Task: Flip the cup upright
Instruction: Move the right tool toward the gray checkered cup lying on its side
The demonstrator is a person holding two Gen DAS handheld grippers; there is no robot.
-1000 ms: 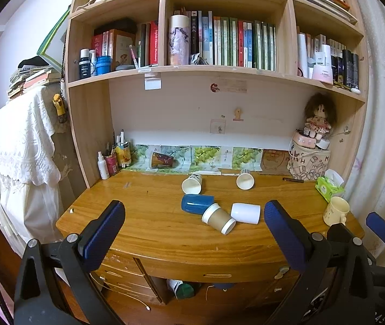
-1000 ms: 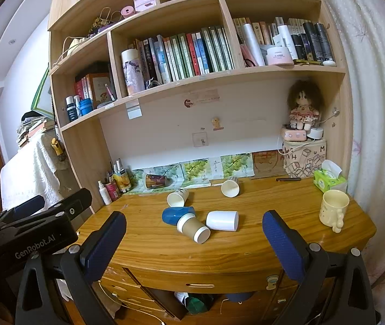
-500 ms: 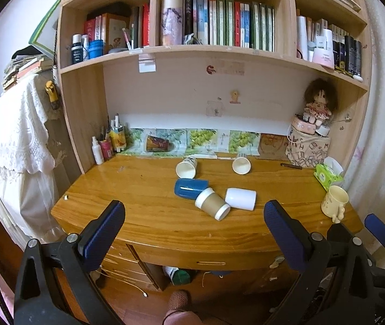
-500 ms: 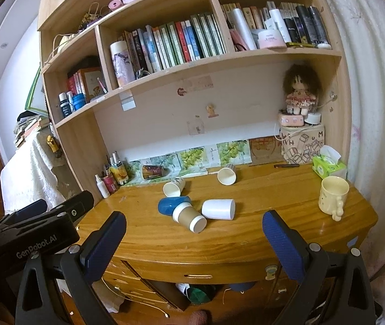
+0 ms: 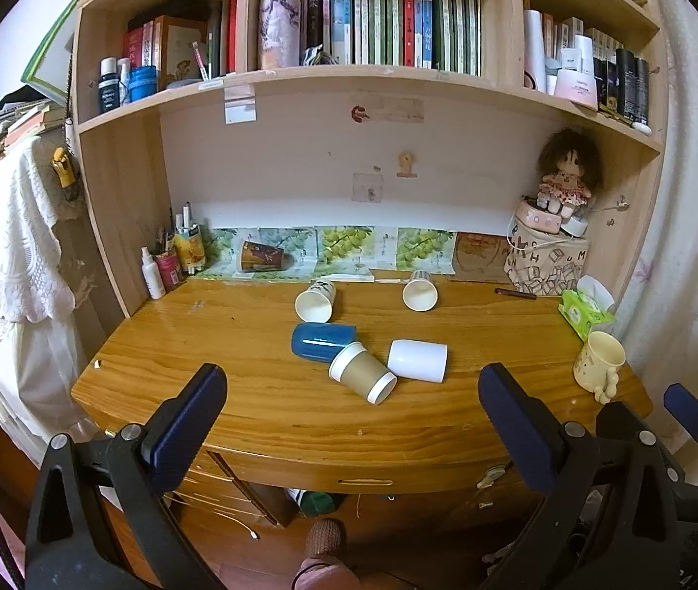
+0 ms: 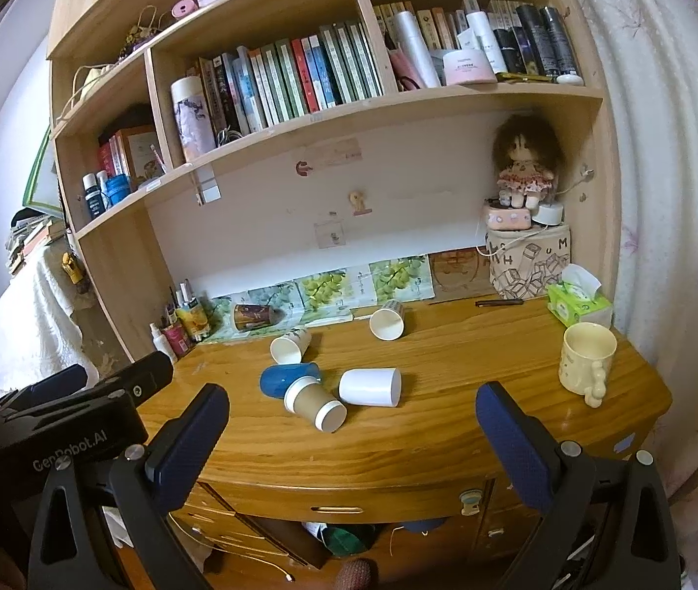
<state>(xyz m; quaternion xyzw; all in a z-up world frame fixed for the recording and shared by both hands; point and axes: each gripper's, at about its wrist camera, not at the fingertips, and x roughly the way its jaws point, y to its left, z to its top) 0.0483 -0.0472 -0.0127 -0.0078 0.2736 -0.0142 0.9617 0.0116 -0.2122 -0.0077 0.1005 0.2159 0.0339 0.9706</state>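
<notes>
Several cups lie on their sides on the wooden desk (image 5: 231, 408): a blue cup (image 5: 322, 340) (image 6: 290, 377), a brown paper cup with a white lid (image 5: 363, 372) (image 6: 313, 402), a plain white cup (image 5: 418, 361) (image 6: 369, 386), two white paper cups (image 5: 315, 300) (image 5: 420, 290) further back, and a dark printed cup (image 5: 260, 256) by the wall. My left gripper (image 5: 349, 413) and right gripper (image 6: 349, 437) are both open and empty, held in front of the desk edge, short of the cups.
A cream mug (image 5: 598, 364) (image 6: 586, 365) stands upright at the desk's right end beside a green tissue pack (image 5: 586, 309). Bottles and pens (image 5: 172, 260) crowd the back left; a fabric box with a doll (image 5: 545, 255) stands at the back right. Shelves hang above.
Both views have tilted down and drawn slightly nearer the desk; the cups sit larger in the frame. No cup has moved and both grippers stay open.
</notes>
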